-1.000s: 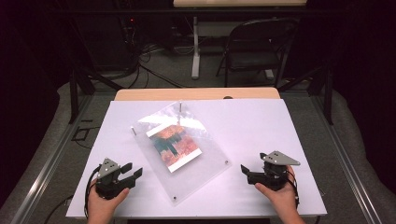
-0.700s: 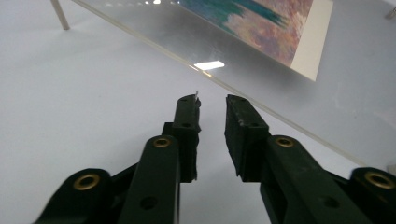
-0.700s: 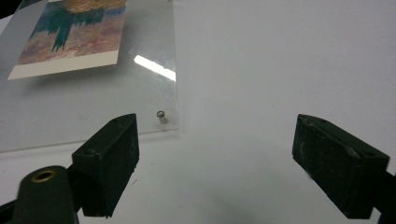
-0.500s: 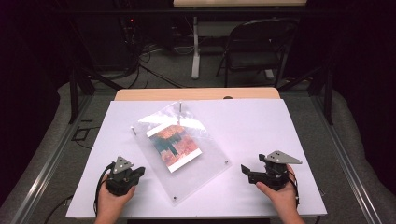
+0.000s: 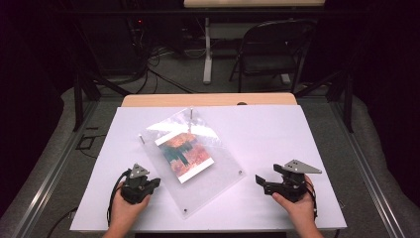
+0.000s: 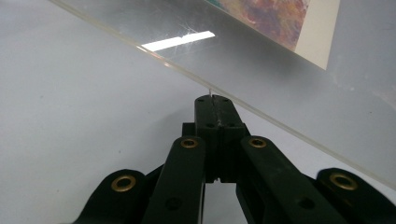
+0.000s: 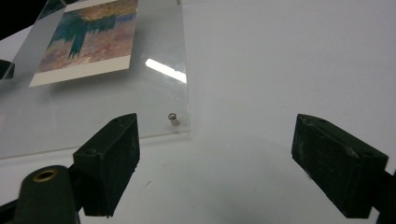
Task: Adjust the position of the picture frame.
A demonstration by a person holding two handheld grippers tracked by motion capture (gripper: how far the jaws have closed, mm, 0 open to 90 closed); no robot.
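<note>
Left gripper pinched shut with nothing in it, tips right at the acrylic frame edge, mid-table on the white table. Right gripper wide open, empty. Could've easily shoved the frame sideways.

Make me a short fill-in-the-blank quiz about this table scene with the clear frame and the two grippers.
1. The left gripper has its jaws ____.
2. The right gripper has its jaws ____.
3. The picture lies under a clear ____ sheet.
4. Behind the table stands a folding ____.

Missing words: shut; open; acrylic; chair
</note>
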